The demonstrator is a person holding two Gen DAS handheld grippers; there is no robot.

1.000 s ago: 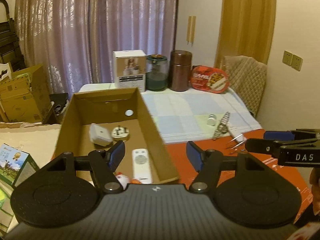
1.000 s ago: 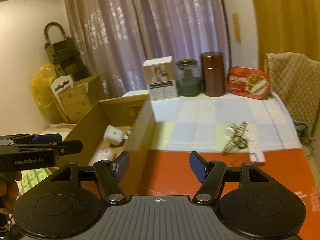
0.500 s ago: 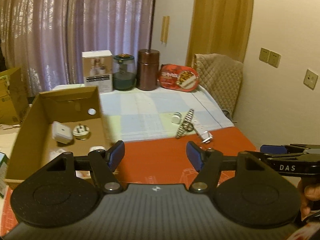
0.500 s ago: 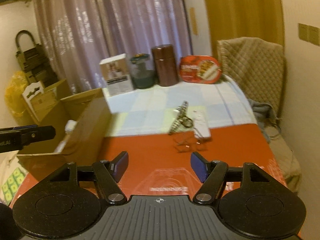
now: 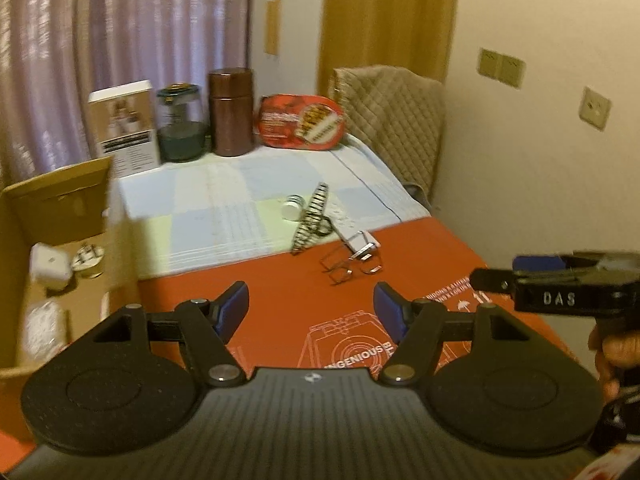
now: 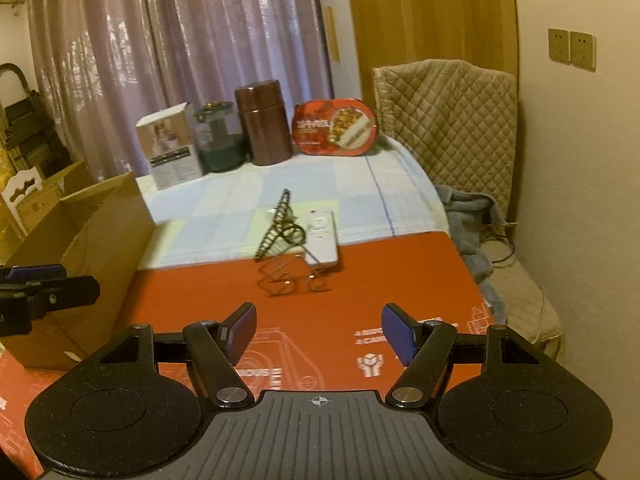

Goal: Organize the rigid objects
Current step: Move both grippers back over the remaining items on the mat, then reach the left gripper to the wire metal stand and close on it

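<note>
— What's on the far left?

— A cardboard box (image 5: 60,216), open on top, standing on the desk (image 5: 280,300). Inside it I can see a white adapter (image 5: 48,266) and a round plug (image 5: 88,258) just beside it; something pale lies nearer the front, too blurred to name.

— And the two tools?

— The left hand-held gripper (image 5: 310,310) hangs over the red mat with its blue pads spread and nothing between them. The right hand-held gripper (image 6: 318,330) is the same: released, empty, above the red mat.

— Where are the loose things?

— Past both of them, where the red mat meets the checked cloth. A striped black clip (image 6: 280,226) leans up there, a small white bottle (image 5: 292,208) lies behind it, a white remote (image 6: 322,240) sits to its right, and bent wire pieces (image 6: 280,280) rest on the red in front.

— Along the back?

— A white carton (image 6: 170,146), a glass jar (image 6: 218,142), a brown canister (image 6: 262,122), then a red tin (image 6: 336,126).
</note>
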